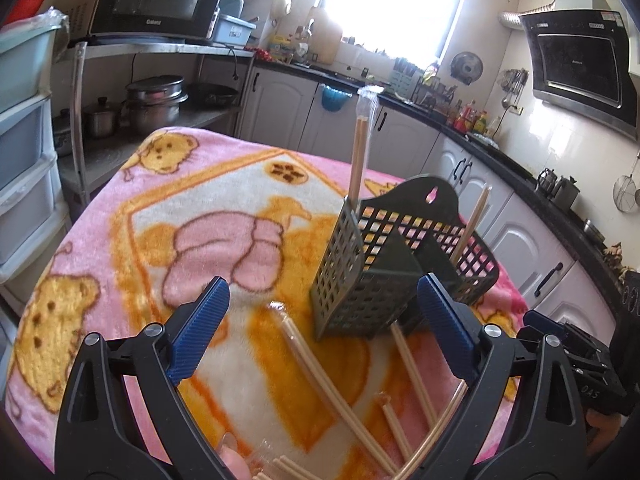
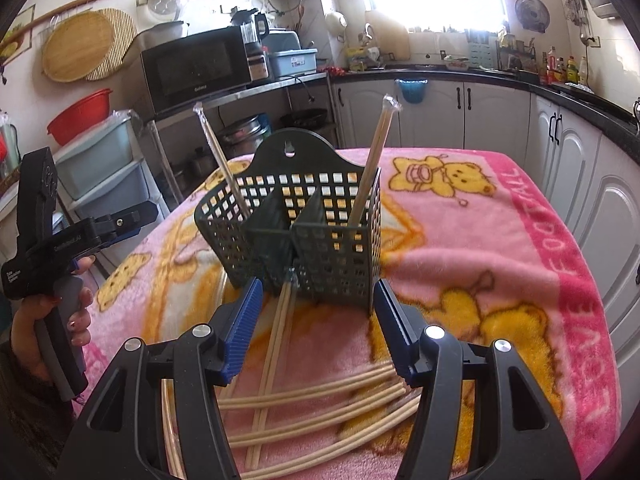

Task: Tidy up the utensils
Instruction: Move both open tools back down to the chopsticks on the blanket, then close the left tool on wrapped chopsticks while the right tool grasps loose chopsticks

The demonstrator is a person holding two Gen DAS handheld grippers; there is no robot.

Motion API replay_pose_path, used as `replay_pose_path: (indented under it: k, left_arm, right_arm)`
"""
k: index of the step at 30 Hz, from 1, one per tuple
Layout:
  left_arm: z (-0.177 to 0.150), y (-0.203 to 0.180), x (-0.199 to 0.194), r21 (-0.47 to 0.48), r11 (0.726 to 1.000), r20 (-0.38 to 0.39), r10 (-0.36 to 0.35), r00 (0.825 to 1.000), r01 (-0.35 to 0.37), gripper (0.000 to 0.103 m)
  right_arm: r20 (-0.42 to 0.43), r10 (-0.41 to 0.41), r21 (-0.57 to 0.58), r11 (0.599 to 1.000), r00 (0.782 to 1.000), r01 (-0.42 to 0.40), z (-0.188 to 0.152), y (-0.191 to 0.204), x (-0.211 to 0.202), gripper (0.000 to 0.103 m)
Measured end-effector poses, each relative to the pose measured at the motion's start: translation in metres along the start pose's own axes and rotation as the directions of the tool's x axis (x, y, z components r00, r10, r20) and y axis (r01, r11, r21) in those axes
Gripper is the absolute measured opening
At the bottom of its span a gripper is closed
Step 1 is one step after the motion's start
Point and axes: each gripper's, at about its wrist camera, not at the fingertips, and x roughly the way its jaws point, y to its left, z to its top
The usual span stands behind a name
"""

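Observation:
A dark green perforated utensil holder (image 1: 384,264) (image 2: 304,236) stands on the pink bear-print blanket (image 1: 132,216) (image 2: 500,248). Two wrapped chopstick pairs stand in it, one in the left part (image 2: 224,168) and one in the right part (image 2: 370,168). Several more wrapped chopstick pairs lie loose on the blanket in front of it (image 1: 340,396) (image 2: 320,400). My left gripper (image 1: 320,332) is open and empty, above the loose chopsticks. My right gripper (image 2: 318,320) is open and empty, just in front of the holder. The left gripper also shows at the left edge of the right wrist view (image 2: 128,218).
A shelf with a microwave (image 2: 196,68) and pots (image 1: 154,104) stands behind the table. Plastic drawers (image 1: 24,184) stand at the left. Kitchen counter and white cabinets (image 2: 568,148) run along the back and right.

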Motion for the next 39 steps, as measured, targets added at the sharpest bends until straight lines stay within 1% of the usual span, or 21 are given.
replay_pose_path:
  k: [8, 17, 19, 21, 22, 24, 26, 29, 32, 35, 39]
  left_arm:
    - [-0.014, 0.005, 0.011, -0.001, 1.0, -0.052, 0.018, 0.998, -0.018, 0.087]
    - [-0.03, 0.005, 0.034, 0.028, 0.999, -0.153, 0.034, 0.988, -0.031, 0.087]
    - [-0.033, 0.006, 0.042, 0.03, 0.999, -0.183, 0.03, 0.983, -0.025, 0.084]
    - [-0.036, 0.007, 0.05, 0.03, 0.999, -0.215, 0.028, 0.976, -0.022, 0.076]
    - [-0.037, 0.008, 0.054, 0.028, 0.999, -0.228, 0.024, 0.973, -0.018, 0.073]
    - [-0.039, 0.008, 0.062, 0.031, 0.999, -0.258, 0.027, 0.966, -0.02, 0.066]
    - [-0.04, 0.009, 0.07, 0.032, 0.999, -0.283, 0.024, 0.959, -0.016, 0.063]
    - [-0.04, 0.009, 0.08, 0.036, 0.999, -0.311, 0.032, 0.95, -0.022, 0.058]
    - [-0.039, 0.01, 0.089, 0.044, 0.999, -0.331, 0.045, 0.943, -0.032, 0.058]
    - [-0.038, 0.011, 0.094, 0.049, 0.998, -0.344, 0.051, 0.937, -0.036, 0.056]
    - [-0.039, 0.014, 0.103, 0.059, 0.997, -0.359, 0.072, 0.931, -0.054, 0.053]
  right_arm:
    - [-0.054, -0.013, 0.002, 1.0, 0.998, 0.013, -0.015, -0.005, 0.008, 0.056]
    - [-0.124, -0.068, 0.012, 0.997, 0.99, 0.07, -0.031, -0.022, 0.022, 0.056]
    - [-0.141, -0.076, 0.019, 0.997, 0.987, 0.08, -0.033, -0.029, 0.027, 0.056]
    - [-0.157, -0.086, 0.028, 0.995, 0.984, 0.091, -0.036, -0.035, 0.031, 0.055]
    - [-0.169, -0.089, 0.036, 0.995, 0.982, 0.097, -0.037, -0.039, 0.034, 0.055]
    - [-0.187, -0.092, 0.047, 0.994, 0.978, 0.102, -0.039, -0.046, 0.039, 0.055]
    - [-0.207, -0.088, 0.057, 0.993, 0.974, 0.102, -0.039, -0.051, 0.045, 0.051]
    - [-0.235, -0.081, 0.075, 0.992, 0.969, 0.101, -0.041, -0.059, 0.054, 0.048]
    - [-0.264, -0.075, 0.095, 0.99, 0.962, 0.103, -0.043, -0.065, 0.063, 0.047]
    - [-0.287, -0.07, 0.093, 0.991, 0.955, 0.101, -0.045, -0.067, 0.071, 0.041]
    - [-0.289, -0.086, 0.089, 0.989, 0.954, 0.116, -0.046, -0.069, 0.074, 0.034]
